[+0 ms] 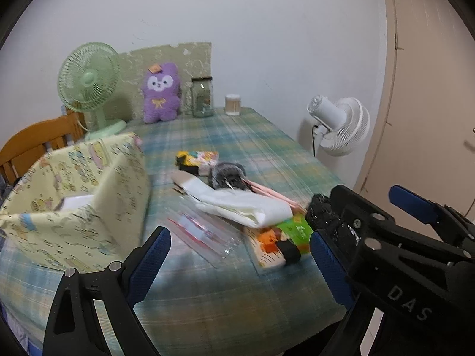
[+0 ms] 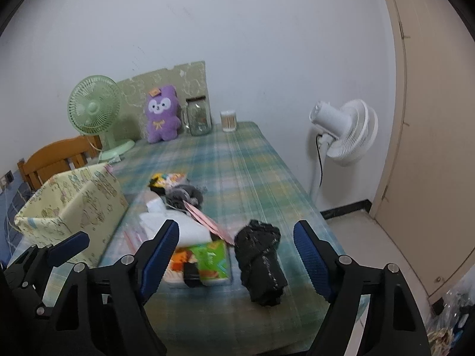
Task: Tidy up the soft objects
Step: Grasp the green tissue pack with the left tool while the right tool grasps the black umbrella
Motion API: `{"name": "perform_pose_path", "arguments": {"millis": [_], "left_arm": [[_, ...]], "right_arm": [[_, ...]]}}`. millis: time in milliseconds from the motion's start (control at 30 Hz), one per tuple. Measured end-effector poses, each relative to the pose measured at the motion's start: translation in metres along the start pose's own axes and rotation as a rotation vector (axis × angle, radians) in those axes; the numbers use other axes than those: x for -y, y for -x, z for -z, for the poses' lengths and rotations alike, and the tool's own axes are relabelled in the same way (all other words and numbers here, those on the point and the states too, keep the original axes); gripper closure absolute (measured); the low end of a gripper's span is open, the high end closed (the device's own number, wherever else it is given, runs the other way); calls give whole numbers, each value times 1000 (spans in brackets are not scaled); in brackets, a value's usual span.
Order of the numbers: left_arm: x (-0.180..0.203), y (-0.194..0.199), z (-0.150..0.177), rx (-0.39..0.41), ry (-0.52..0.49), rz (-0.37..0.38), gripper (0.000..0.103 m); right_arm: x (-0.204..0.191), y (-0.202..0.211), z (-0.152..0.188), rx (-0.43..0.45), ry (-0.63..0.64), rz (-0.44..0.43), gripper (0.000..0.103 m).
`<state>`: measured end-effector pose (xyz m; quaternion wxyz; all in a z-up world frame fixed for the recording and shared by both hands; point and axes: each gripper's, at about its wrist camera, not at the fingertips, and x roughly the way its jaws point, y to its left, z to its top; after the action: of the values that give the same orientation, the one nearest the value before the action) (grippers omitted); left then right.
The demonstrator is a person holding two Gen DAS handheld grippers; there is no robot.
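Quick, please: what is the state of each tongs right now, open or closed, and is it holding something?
Left tongs: open, holding nothing.
Right tongs: open, holding nothing; the black rolled cloth lies on the table between its fingers.

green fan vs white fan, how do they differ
The green fan stands on the table at its far left corner; the white fan stands on the floor beside the table's right edge. The green fan faces toward the cameras, showing its front grille; the white fan is turned sideways, showing its motor housing. The green fan has a wire-style grille, the white fan a ribbed one. Both are round electric fans.
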<state>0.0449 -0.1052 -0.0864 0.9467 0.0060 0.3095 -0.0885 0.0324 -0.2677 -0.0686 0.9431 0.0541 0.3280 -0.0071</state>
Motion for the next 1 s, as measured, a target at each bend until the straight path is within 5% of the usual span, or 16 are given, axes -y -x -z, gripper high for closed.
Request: {"name": "perform_pose_path", "arguments": {"millis": [400,767,1000], "left_arm": [[20,-29,12,-67,16,-11,8],[40,-50,22,-107,-8,-45,9],[49,-60,21,-117,11,-37,12]], "right_arm": [[24,-34,17,-89,-42,-7,32],[36,-62,29,-184,-59,-76,68],[40,-62,26,-177,-59,-105,74]]}}
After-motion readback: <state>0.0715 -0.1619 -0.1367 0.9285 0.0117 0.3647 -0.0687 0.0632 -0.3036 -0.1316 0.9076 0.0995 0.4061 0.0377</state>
